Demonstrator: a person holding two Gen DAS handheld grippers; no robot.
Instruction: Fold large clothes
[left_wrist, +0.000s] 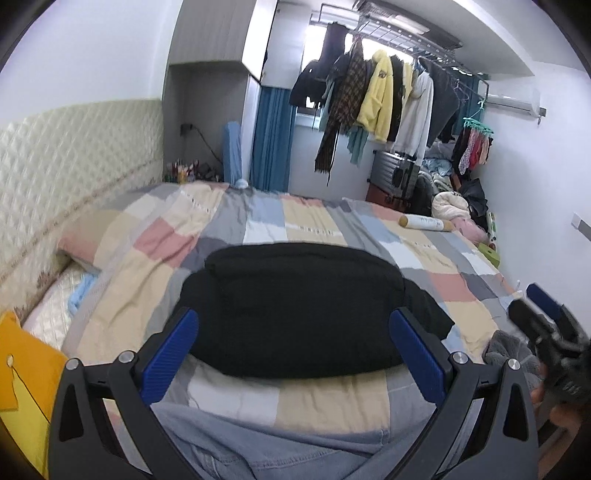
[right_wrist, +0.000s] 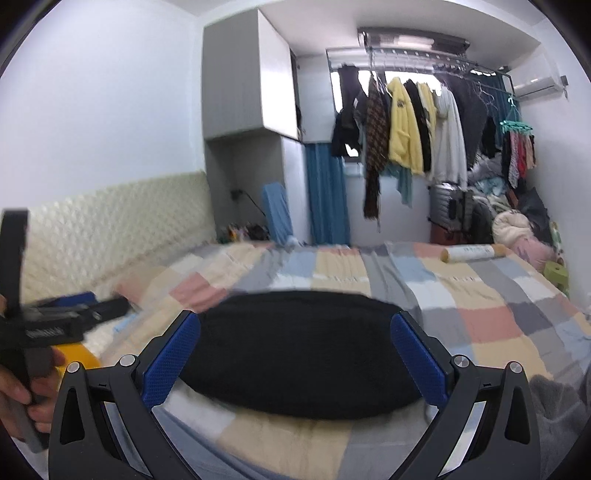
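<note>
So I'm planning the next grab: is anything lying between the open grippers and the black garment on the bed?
Nothing visible. The black garment lies folded on the patchwork bedspread, with only bare bedspread between it and the left gripper and right gripper.

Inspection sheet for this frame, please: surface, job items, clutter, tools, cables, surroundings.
Surface: bed with patchwork cover, wrinkled.
Job's things: black garment lying folded on the cover; denim piece at the near edge.
Clutter: roll at the far side of the bed; grey cloth at the right edge; yellow item on the left.
Tools: left tool open, above the garment, holding nothing; right tool open, likewise empty.
Cables: dark cable from a wall socket beside the headboard.
Surroundings: hanging clothes rack, suitcase, air conditioner.
</note>
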